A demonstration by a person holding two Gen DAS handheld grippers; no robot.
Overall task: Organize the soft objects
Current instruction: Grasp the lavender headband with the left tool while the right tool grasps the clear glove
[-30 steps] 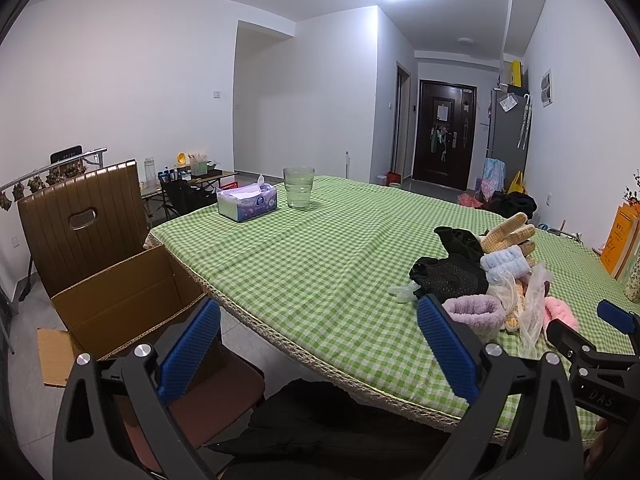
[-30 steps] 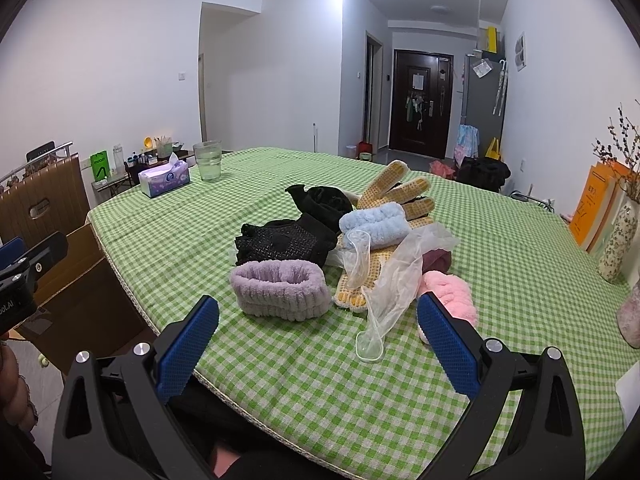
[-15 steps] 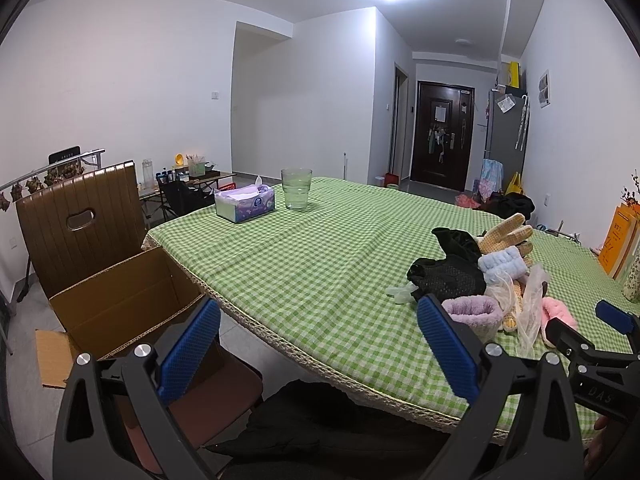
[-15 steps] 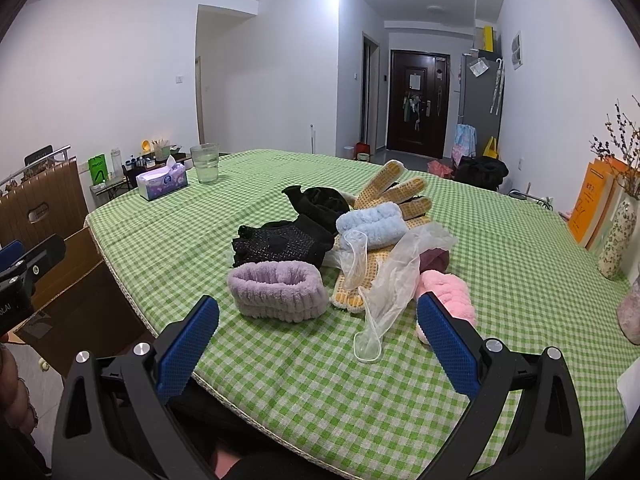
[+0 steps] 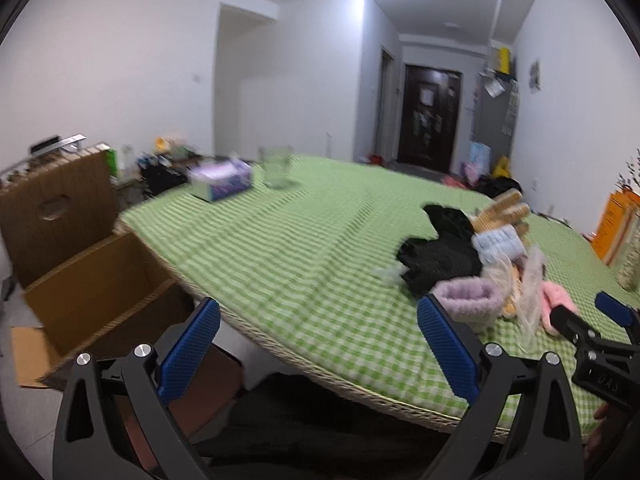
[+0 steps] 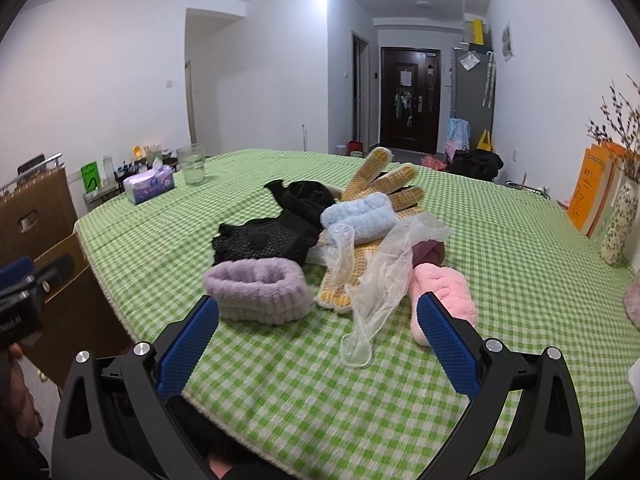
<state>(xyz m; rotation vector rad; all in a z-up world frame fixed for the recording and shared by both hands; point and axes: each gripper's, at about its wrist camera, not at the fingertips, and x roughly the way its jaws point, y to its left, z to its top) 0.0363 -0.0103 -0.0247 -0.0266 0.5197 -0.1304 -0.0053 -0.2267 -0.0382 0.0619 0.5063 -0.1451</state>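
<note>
Both claws gape wide and empty, the right gripper (image 6: pixel 318 338) poised just short of the lilac fleece band (image 6: pixel 258 290), likely the first pick. Behind the band the pile mixes black knit gloves (image 6: pixel 262 240), a blue plush band (image 6: pixel 360 214), filmy plastic gloves (image 6: pixel 384 276); left gripper (image 5: pixel 318 340) waits nearer the cardboard box (image 5: pixel 92 280)

each hand-held gripper (image 6: pixel 318 344) has black triangular arms, silver screws and blue ribbed pads (image 6: pixel 446 346) (finely textured).
</note>
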